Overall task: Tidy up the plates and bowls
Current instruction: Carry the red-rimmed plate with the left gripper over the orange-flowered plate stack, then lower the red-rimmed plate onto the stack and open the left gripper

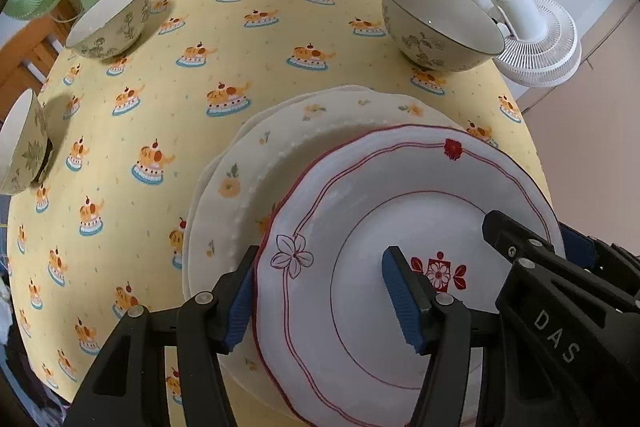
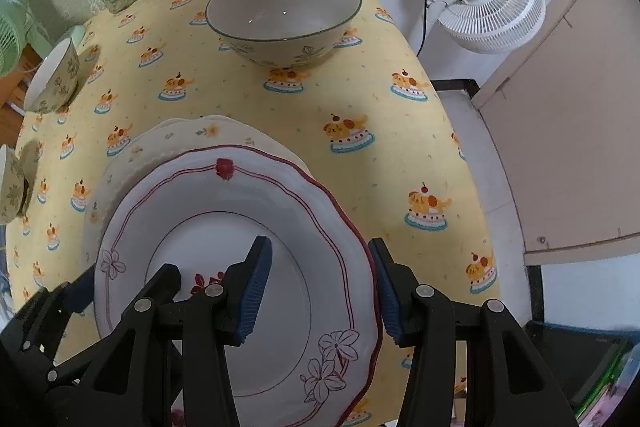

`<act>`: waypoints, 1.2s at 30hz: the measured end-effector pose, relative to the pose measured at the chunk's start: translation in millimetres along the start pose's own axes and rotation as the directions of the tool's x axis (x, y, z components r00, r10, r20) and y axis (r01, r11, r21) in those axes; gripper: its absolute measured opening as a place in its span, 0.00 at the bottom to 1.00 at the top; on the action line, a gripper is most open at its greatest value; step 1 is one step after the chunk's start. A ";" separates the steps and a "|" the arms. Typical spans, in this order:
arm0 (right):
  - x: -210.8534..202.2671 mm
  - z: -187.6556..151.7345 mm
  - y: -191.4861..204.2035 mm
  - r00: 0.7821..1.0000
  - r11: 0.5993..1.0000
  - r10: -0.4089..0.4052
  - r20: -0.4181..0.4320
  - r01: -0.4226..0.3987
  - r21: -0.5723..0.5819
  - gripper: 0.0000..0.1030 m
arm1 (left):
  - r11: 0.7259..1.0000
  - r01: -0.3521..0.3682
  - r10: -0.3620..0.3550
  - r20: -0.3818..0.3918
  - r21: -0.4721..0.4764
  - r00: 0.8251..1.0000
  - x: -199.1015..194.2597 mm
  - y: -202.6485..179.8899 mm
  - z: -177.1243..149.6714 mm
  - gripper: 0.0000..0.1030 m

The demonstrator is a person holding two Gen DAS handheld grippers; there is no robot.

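Two grippers straddle opposite rims of a red-trimmed plate [image 1: 404, 259] on the yellow-clothed desk [image 1: 168, 99] — the left gripper [image 1: 320, 301] spread wide across its left edge, one pad outside the rim and one over the well; the right gripper [image 2: 320, 293] likewise agape across the right edge. Neither pair of jaws clamps anything. The plate lies flat between them, resting off-centre, toward the right gripper, on a cream floral plate [image 1: 256, 163] that shows beyond and left of the left jaws. Farther ahead stand three bowls: two small bowls [image 1: 110, 21] well left of the left jaws, one large bowl [image 2: 284, 11] straight beyond the right jaws — likely nearer that hand's reach.
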State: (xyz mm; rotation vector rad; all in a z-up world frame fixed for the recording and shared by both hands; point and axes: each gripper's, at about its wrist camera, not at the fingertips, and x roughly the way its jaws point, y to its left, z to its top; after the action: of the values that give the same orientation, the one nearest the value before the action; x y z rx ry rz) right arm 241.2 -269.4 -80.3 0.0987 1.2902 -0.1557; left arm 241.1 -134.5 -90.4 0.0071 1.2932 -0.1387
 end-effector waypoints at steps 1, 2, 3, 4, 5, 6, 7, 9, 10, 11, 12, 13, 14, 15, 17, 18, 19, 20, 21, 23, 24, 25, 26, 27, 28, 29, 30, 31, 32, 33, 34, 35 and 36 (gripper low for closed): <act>0.7 0.5 0.2 1.000 1.000 -0.002 -0.001 0.002 -0.001 0.52 | 1.000 -0.003 0.003 0.002 0.003 1.000 0.1 -0.7 0.7 0.60; 1.6 0.9 0.4 1.000 1.000 -0.003 -0.001 0.003 -0.004 0.52 | 1.000 -0.009 0.009 0.006 0.008 1.000 0.3 -1.5 1.0 0.60; 2.6 1.3 0.5 1.000 1.000 -0.004 -0.002 0.004 -0.005 0.52 | 1.000 -0.014 0.014 0.010 0.012 1.000 0.4 -2.4 1.0 0.60; 3.3 1.6 0.1 1.000 1.000 -0.003 -0.002 0.003 -0.004 0.52 | 1.000 -0.019 0.019 0.015 0.014 1.000 0.3 -2.9 0.9 0.60; 3.4 1.5 0.0 1.000 1.000 -0.001 -0.001 0.001 -0.003 0.52 | 1.000 -0.022 0.022 0.019 0.015 1.000 0.3 -3.0 0.7 0.61; 3.3 1.9 -0.7 1.000 1.000 0.001 -0.001 -0.001 -0.002 0.52 | 1.000 -0.023 0.023 0.020 0.016 1.000 0.6 -2.9 0.9 0.61; 3.3 1.7 -1.6 1.000 1.000 0.008 0.000 -0.008 -0.001 0.52 | 1.000 -0.024 0.024 0.021 0.016 1.000 0.8 -2.8 0.8 0.61; 3.2 1.3 -2.9 1.000 1.000 0.021 0.001 -0.021 -0.001 0.51 | 0.999 -0.025 0.025 0.023 0.020 0.999 0.9 -3.1 0.5 0.61; 2.6 0.9 -4.3 1.000 1.000 0.030 0.000 -0.030 -0.001 0.51 | 0.999 -0.028 0.027 0.023 0.021 0.999 0.7 -3.4 0.3 0.61; 0.5 -0.5 -6.6 0.999 0.999 0.037 0.001 -0.037 0.002 0.51 | 0.999 -0.031 0.031 0.023 0.022 0.999 0.4 -4.0 -0.2 0.61; -1.6 -1.7 -8.2 0.999 0.999 0.033 0.006 -0.033 0.000 0.51 | 0.999 -0.034 0.034 0.023 0.021 0.999 0.3 -4.5 -0.8 0.61; -3.4 -2.4 -8.8 1.000 1.000 0.029 0.008 -0.029 -0.002 0.51 | 0.999 -0.039 0.038 0.023 0.023 0.999 0.1 -5.2 -1.1 0.61; -6.1 -4.1 -11.6 1.000 1.000 0.029 0.009 -0.028 -0.005 0.50 | 0.999 -0.041 0.041 0.023 0.023 0.999 0.0 -5.6 -1.2 0.61; -7.6 -5.3 -14.6 0.999 0.999 0.033 0.005 -0.033 0.000 0.49 | 0.999 -0.043 0.043 0.021 0.016 0.999 -0.3 -5.2 -1.4 0.61; -5.1 -9.5 -18.0 0.999 0.999 0.037 -0.028 -0.037 -0.010 0.39 | 0.999 -0.045 0.045 0.019 0.010 0.999 -0.6 -5.1 -1.2 0.61; -4.5 -12.1 -19.3 0.998 0.999 0.048 -0.034 -0.048 -0.006 0.39 | 0.999 -0.049 0.048 0.018 0.009 0.999 -0.7 -5.5 -1.1 0.61; -4.8 -15.0 -19.8 0.998 0.998 0.054 -0.036 -0.055 -0.007 0.39 | 0.999 -0.053 0.053 0.017 0.008 0.998 -0.9 -5.8 -1.1 0.61; -5.3 -17.3 -18.9 0.998 0.998 0.055 -0.036 -0.055 -0.015 0.37 | 0.998 -0.060 0.059 0.016 0.009 0.998 -1.0 -6.5 -1.5 0.61; -6.4 -19.2 -17.9 0.998 0.998 0.058 -0.034 -0.059 -0.022 0.35 | 0.998 -0.065 0.065 0.017 0.010 0.998 -1.2 -7.3 -1.8 0.62; -7.7 -20.6 -14.7 0.998 0.998 0.058 -0.030 -0.060 -0.038 0.31 | 0.997 -0.080 0.080 0.016 0.012 0.997 -1.5 -8.4 -2.3 0.62; -7.2 -20.8 -14.7 0.998 0.997 0.059 -0.031 -0.060 -0.039 0.31 | 0.996 -0.083 0.083 0.014 0.009 0.996 -1.4 -8.7 -2.3 0.63; -7.0 -20.6 -15.5 0.997 0.997 0.066 -0.031 -0.067 -0.037 0.31 | 0.996 -0.087 0.087 0.012 0.005 0.996 -1.7 -8.6 -2.3 0.63; -6.9 -20.3 -16.5 0.997 0.997 0.072 -0.032 -0.073 -0.038 0.30 | 0.996 -0.090 0.090 0.010 0.002 0.996 -2.0 -8.6 -2.3 0.63; -6.7 -19.6 -16.6 0.997 0.996 0.074 -0.033 -0.075 -0.041 0.30 | 0.995 -0.097 0.097 0.006 0.001 0.995 -1.9 -9.1 -2.3 0.63; -6.9 -19.4 -14.4 0.997 0.996 0.066 -0.035 -0.068 -0.061 0.30 | 0.995 -0.105 0.104 0.004 0.002 0.995 -1.8 -10.0 -2.4 0.63; -7.4 -18.6 -12.8 0.998 0.995 0.058 -0.035 -0.060 -0.075 0.30 | 0.994 -0.111 0.111 -0.003 0.003 0.994 -1.2 -10.9 -2.6 0.64; -7.9 -18.2 -12.2 0.998 0.995 0.052 -0.035 -0.055 -0.083 0.30 | 0.993 -0.114 0.114 -0.003 0.001 0.993 -1.3 -11.5 -3.2 0.65; -8.1 -17.3 -11.7 0.998 0.994 0.054 -0.037 -0.057 -0.091 0.30 | 0.993 -0.119 0.119 -0.005 0.003 0.993 -0.8 -12.5 -3.6 0.66; -8.3 -16.3 -12.0 0.998 0.994 0.055 -0.038 -0.059 -0.095 0.29 | 0.992 -0.126 0.126 -0.008 0.007 0.992 0.0 -14.0 -4.2 0.67; -8.4 -15.3 -12.5 0.997 0.993 0.059 -0.040 -0.062 -0.096 0.29 | 0.991 -0.130 0.130 -0.009 0.008 0.991 0.1 -14.9 -4.2 0.67; -8.2 -14.8 -13.2 0.997 0.993 0.062 -0.042 -0.066 -0.097 0.29 | 0.991 -0.131 0.131 -0.010 0.004 0.991 0.0 -14.7 -4.2 0.67; -8.1 -13.7 -14.1 0.997 0.993 0.068 -0.044 -0.072 -0.099 0.29 | 0.991 -0.132 0.132 -0.011 -0.001 0.991 0.2 -14.5 -4.2 0.67; -8.1 -13.1 -13.7 0.997 0.992 0.067 -0.044 -0.072 -0.106 0.29 | 0.991 -0.133 0.133 -0.013 -0.004 0.991 0.0 -14.7 -4.2 0.67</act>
State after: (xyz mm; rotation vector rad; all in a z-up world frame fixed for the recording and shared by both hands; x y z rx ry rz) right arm 224.3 -280.3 -75.9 0.0552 1.3315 -0.0248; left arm 235.4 -148.7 -90.4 0.0902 1.3015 -0.0214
